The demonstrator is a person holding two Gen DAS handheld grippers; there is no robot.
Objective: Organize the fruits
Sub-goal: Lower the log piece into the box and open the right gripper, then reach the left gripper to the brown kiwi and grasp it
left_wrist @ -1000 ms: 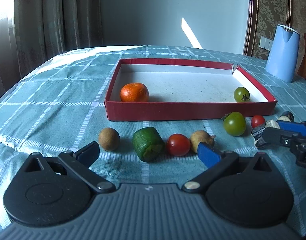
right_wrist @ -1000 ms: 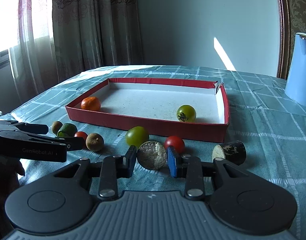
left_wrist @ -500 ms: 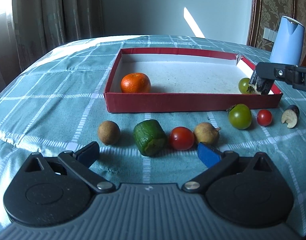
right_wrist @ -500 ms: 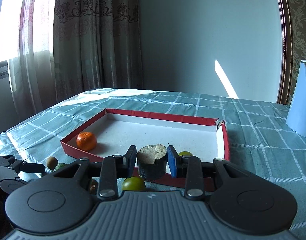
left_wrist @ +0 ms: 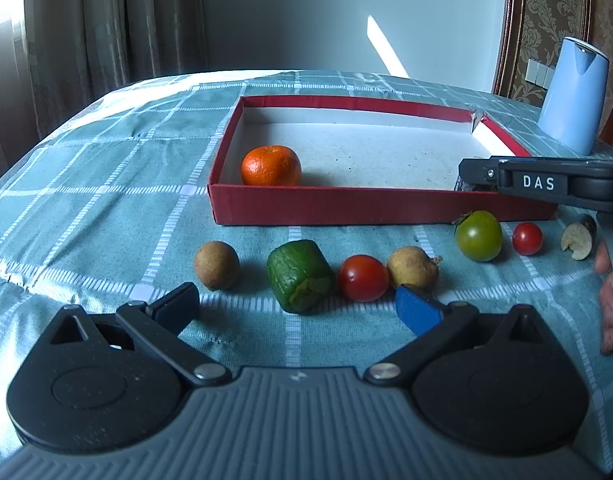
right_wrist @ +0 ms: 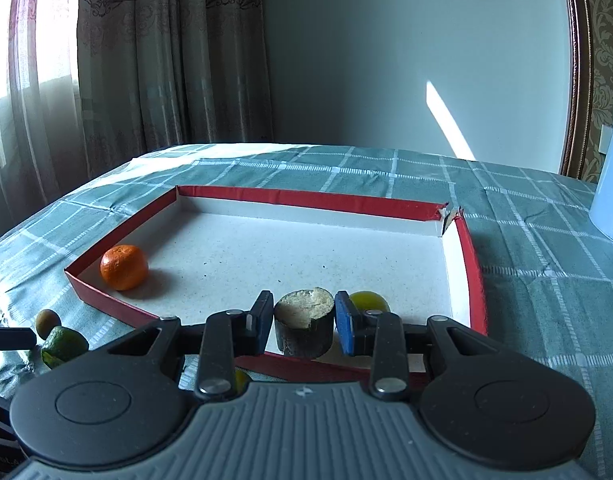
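Daylight from the window [right_wrist: 30,80] at left, glaring through curtains [right_wrist: 146,60]. Bright sun streak on the wall [right_wrist: 442,120]. Soft shadows right of fruits. Sharp focus; strong fisheye bending, dark corners.

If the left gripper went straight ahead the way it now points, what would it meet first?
Most likely the green fruit chunk, lying almost centred ahead of the open left gripper; the red tomato sits just right of that line. Depth is uncertain.

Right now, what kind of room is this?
Probably a dining room at home: a table with a checked tablecloth, heavy curtains at a window, and a blue kettle by patterned wallpaper.
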